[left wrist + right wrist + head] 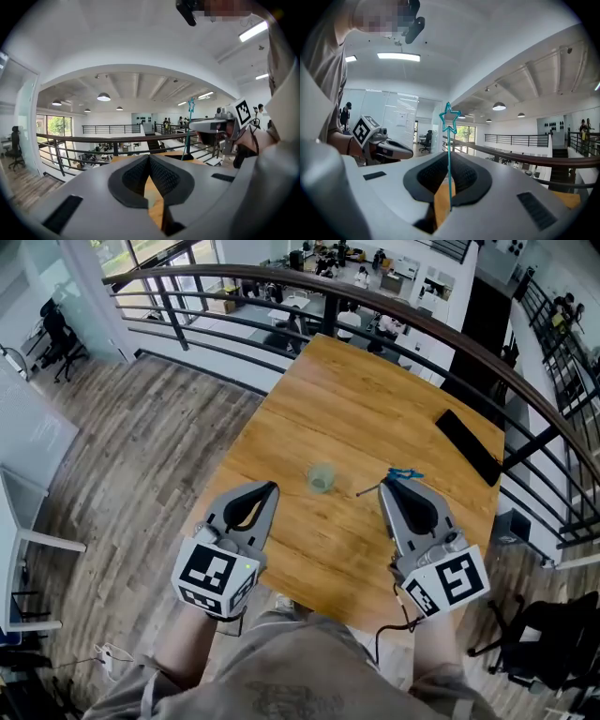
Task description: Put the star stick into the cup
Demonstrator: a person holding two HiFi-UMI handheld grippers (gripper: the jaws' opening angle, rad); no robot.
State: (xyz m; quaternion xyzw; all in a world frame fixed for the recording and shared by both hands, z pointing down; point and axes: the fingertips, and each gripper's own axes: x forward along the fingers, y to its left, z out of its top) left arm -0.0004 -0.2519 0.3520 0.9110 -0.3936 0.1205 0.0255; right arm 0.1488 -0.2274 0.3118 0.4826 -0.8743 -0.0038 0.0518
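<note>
left tool [272,486]: clenched, jaws meeting at the tips with nothing between them; held above the near left part of the worktop [375,399], marker cube toward the person.
right tool [384,482]: clenched on the stick, level with the left tool and well apart from it, over the near right part of the worktop.
stick [449,159]: thin and blue, pinched between the right tool's jaws just behind their tips; it stands upright, crosswise to the jaws, with its open star rising above them and its lower end hanging below.
cup [322,477]: small, clear, pale green, upright on the worktop; it sits just ahead of the left tool's tips and to their right, and to the left of the right tool's tips, roughly between the two tools; the stick is outside it.
slab [469,446]: flat and black, lying on the worktop well ahead of the right tool, near the right edge.
railing [375,306]: dark curved bars beyond the worktop's far edge, far ahead of both tools.
</note>
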